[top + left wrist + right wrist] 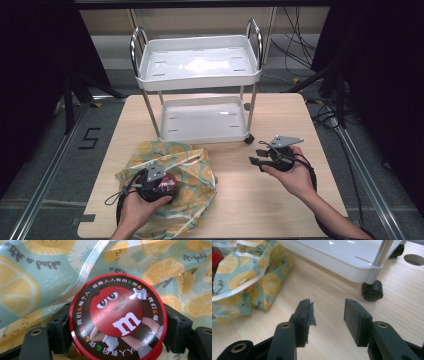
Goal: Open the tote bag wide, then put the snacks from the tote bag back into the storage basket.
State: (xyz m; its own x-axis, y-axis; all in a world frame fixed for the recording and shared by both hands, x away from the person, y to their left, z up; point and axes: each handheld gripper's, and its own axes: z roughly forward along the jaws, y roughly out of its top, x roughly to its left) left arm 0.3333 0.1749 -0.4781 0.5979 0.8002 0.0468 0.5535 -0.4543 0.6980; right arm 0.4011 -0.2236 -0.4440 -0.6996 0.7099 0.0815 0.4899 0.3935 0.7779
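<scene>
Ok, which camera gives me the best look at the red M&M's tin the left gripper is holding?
The left gripper view: the red M&M's tin faces the camera close up, lid print readable, clamped between the black fingers. The high view shows it small under the left gripper over the lemon-print bag. The right gripper view catches just a red edge at far left.

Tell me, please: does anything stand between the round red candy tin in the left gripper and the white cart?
Nothing solid. The tin, clamped in the left gripper, sits over the lemon-print bag; between it and the cart there are only the bag's folds and bare table. The right gripper is off to the side.
</scene>
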